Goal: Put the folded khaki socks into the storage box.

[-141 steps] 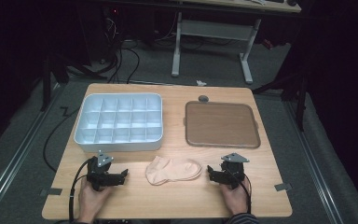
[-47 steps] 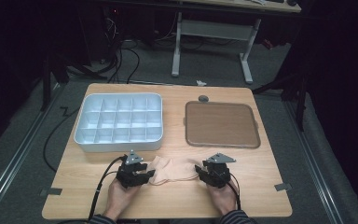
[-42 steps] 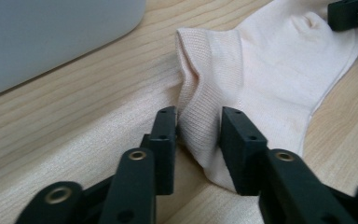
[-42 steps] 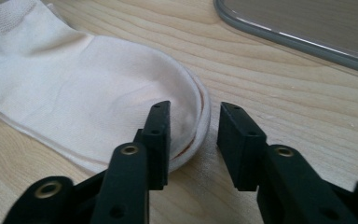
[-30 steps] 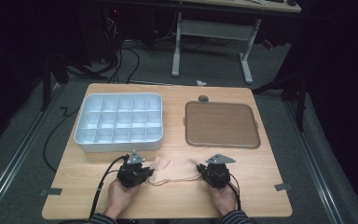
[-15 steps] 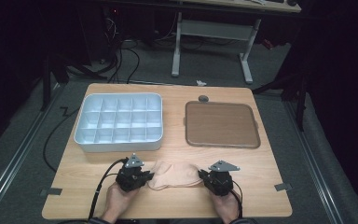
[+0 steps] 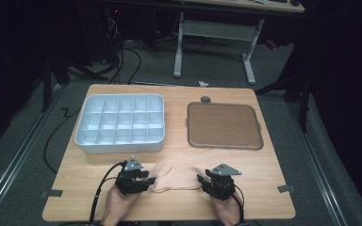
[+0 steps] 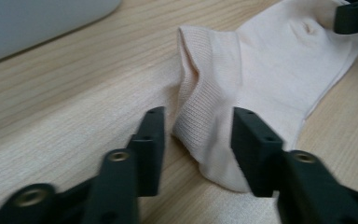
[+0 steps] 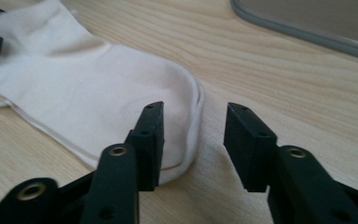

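Sock point(image 7: 176, 176) flat near surface's front edge. Both grippers spread: left gripper point(image 8: 196, 135) straddles cuff, right gripper point(image 9: 193, 128) at toe. Close squarely before lifting.

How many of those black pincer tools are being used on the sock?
2. The left gripper is at the sock's ribbed cuff end; the right gripper is at its toe end. Both are open, one in each hand.

High view dim at the margins, floor near black, wooden table point(image 7: 264, 165) evenly lit from overhead, shadows soft and short, both gripper views bright and warm – near jaws blurred, sock point(image 8: 270, 79) weave sharp at the cuff – far edges soft, no glare.
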Available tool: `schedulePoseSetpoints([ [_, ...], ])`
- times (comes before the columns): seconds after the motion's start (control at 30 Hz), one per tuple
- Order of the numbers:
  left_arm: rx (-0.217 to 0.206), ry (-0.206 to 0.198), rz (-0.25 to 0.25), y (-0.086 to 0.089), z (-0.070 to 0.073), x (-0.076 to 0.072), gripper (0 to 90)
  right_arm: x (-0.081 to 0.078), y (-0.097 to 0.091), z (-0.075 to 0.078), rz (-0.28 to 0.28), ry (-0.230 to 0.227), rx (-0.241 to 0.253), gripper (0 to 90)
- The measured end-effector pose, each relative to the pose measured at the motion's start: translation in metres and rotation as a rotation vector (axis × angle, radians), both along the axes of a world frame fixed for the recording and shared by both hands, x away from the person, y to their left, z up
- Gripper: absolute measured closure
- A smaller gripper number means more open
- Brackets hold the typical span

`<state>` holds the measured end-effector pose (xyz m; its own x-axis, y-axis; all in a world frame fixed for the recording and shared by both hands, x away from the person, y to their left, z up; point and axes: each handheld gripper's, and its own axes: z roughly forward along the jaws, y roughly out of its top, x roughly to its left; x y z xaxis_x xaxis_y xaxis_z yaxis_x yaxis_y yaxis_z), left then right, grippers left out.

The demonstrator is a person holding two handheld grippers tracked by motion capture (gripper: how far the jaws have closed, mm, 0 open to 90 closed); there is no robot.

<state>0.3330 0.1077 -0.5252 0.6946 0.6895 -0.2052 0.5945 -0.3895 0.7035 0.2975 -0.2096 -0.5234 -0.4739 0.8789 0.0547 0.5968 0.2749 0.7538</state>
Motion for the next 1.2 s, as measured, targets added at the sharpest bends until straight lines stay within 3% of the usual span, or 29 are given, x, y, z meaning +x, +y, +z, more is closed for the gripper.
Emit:
schedulePoseSetpoints([
  [0.07,0.005,-0.018,0.029,0.001,0.001,-0.005,47.4,-0.003,0.002,0.004,0.011,-0.021,0.011,52.9],
  [0.2,-0.005,-0.009,0.059,0.001,-0.001,-0.012,46.2,-0.008,0.010,0.016,0.045,-0.064,0.001,54.7],
  [0.43,-0.019,-0.004,0.083,-0.001,-0.003,-0.015,49.2,-0.008,0.031,0.019,0.122,-0.045,0.008,64.6],
  [0.6,-0.008,-0.021,0.081,-0.007,-0.004,-0.015,53.8,-0.004,0.048,0.012,0.165,-0.006,0.021,71.4],
  [0.87,0.033,-0.031,0.062,-0.011,-0.002,-0.014,67.4,0.004,0.065,-0.001,0.191,0.032,-0.007,84.1],
  [1.03,0.006,-0.004,0.055,-0.009,-0.003,-0.013,78.1,0.006,0.068,-0.004,0.200,0.037,-0.022,87.1],
  [1.2,-0.019,0.026,0.042,-0.006,-0.003,-0.009,83.0,0.006,0.071,-0.004,0.203,0.034,-0.026,87.4],
])
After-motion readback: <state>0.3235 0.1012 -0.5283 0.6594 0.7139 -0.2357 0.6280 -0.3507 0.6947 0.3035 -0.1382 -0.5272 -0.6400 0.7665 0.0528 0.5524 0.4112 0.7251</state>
